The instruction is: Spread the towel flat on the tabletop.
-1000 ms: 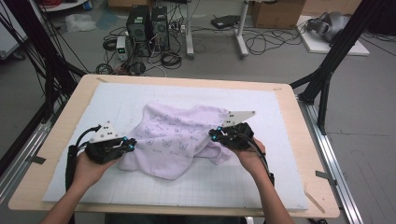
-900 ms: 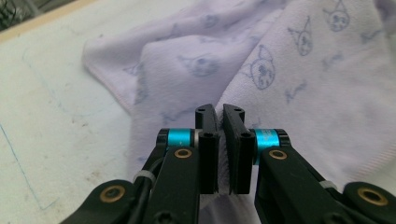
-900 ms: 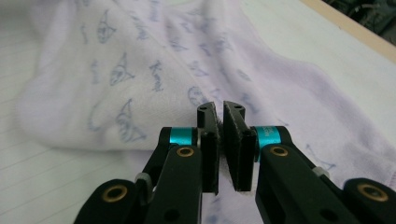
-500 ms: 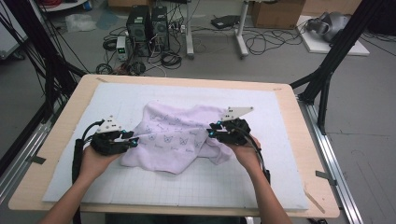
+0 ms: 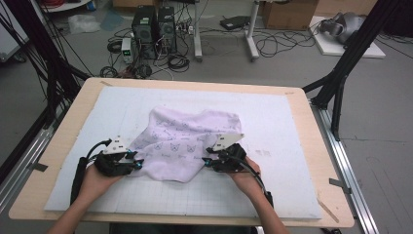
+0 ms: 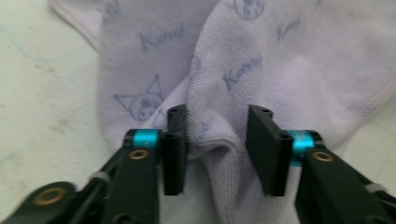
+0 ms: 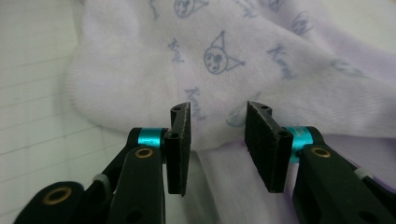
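The crumpled lilac cat-print terry towel (image 5: 187,144) stretches away from both grippers. The left gripper (image 5: 138,163) and right gripper (image 5: 206,162) have just been opening, cloth loose between them; folds hide its underside.

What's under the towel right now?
The lilac cat-print towel lies crumpled on the white gridded mat, which covers the wooden table. Bare mat shows all around it. Whatever lies beneath its bunched folds is covered.

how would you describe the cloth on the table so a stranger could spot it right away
On the wooden table lies a white mat; the cloth sits crumpled at its middle. It is pale lilac towelling printed with small blue cartoon faces and script words.
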The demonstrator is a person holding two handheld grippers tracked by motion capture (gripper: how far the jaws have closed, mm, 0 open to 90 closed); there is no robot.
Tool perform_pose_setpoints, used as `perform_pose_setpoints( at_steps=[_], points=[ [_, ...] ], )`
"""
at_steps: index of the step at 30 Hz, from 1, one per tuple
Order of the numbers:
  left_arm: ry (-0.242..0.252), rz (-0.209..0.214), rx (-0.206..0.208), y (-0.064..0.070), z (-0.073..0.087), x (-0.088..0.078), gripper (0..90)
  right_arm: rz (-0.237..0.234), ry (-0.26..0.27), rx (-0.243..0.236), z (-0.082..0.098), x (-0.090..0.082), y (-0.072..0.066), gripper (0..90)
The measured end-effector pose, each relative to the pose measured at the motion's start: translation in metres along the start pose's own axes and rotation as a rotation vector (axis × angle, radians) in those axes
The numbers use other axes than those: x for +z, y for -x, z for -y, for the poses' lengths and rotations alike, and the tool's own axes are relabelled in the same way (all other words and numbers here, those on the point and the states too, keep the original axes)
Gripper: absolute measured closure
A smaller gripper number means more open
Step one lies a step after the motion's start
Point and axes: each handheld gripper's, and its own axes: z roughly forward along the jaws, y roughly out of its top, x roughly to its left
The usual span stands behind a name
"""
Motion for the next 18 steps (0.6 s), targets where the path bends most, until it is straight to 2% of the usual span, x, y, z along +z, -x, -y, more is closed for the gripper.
perform_pose_setpoints(
  at_steps=[2, 5, 8, 12, 16, 18],
  points=[
    [0.002, 0.003, 0.007, 0.001, 0.0, 0.007, 69.7, 0.004, -0.028, -0.002, 0.0, 0.012, -0.001, 60.9],
    [-0.001, 0.003, 0.019, 0.002, -0.002, 0.008, 77.3, 0.009, -0.065, 0.003, 0.002, 0.028, 0.0, 67.6],
    [-0.002, 0.002, 0.022, 0.003, -0.002, 0.006, 80.4, -0.001, -0.056, 0.002, 0.001, 0.029, 0.002, 80.8],
    [0.026, 0.006, 0.02, 0.007, -0.002, -0.008, 80.9, -0.034, -0.039, 0.027, 0.003, 0.017, 0.003, 84.6],
    [0.072, 0.021, 0.029, 0.017, -0.007, -0.028, 81.1, -0.042, 0.003, 0.025, 0.004, -0.011, -0.003, 84.9],
    [0.093, 0.028, 0.043, 0.024, -0.01, -0.037, 81.1, -0.044, 0.018, 0.009, 0.003, -0.025, -0.008, 84.9]
  ],
)
